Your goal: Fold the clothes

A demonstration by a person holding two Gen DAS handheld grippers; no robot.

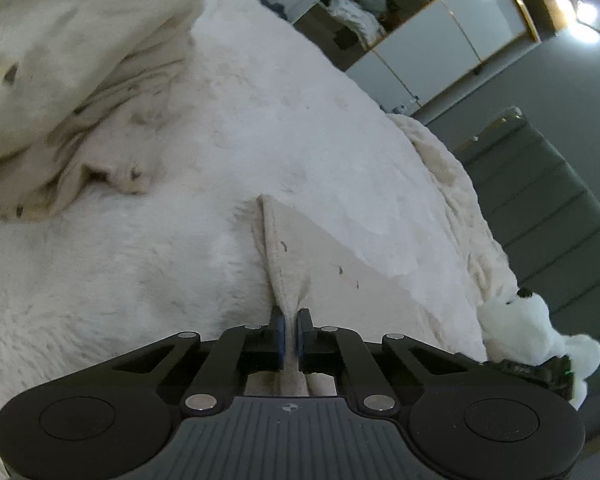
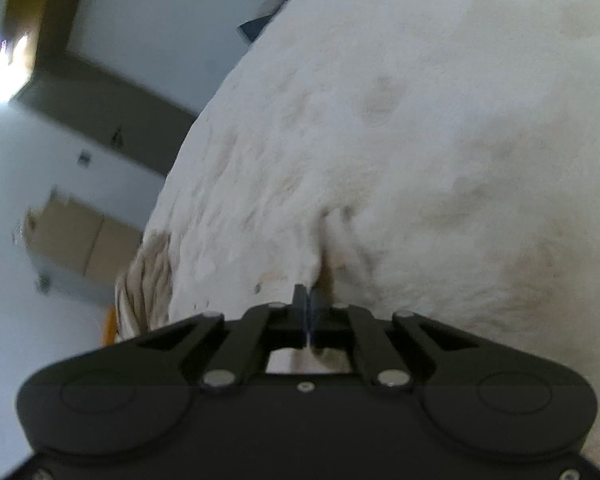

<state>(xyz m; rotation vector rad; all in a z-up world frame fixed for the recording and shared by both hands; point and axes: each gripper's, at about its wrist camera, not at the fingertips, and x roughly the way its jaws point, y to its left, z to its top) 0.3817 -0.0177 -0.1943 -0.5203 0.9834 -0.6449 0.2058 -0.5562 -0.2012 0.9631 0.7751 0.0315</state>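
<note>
Cream fabric [image 1: 300, 268], one flat piece of clothing with a few small dark flecks, lies on the white fluffy blanket [image 1: 140, 300] right in front of our left gripper [image 1: 291, 326]. Its two blue-padded jaws are clenched on a pinched ridge of that fabric, which runs up from the pads to a pointed corner and spreads off to the right. Beyond it, up in the far left of the left wrist view, we count one more heap of crumpled cream clothes [image 1: 60, 92] with the same dark flecks, resting on the blanket well apart from the held piece. At the right edge one white plush toy [image 1: 536, 328] sits beside a knitted throw [image 1: 452, 168] that hangs over the blanket's side. Farther back stands one open cabinet [image 1: 400, 28] stuffed with textiles, and two bright lights glare near it. Our right gripper [image 2: 310, 312] has its two jaws pressed together with a thin fold of pale cloth [image 2: 328, 256] caught between them; the view is blurred, so we cannot tell whether that fold is clothing or the blanket itself. One bundle of cream ribbed material [image 2: 148, 280] hangs at the left edge there.
</note>
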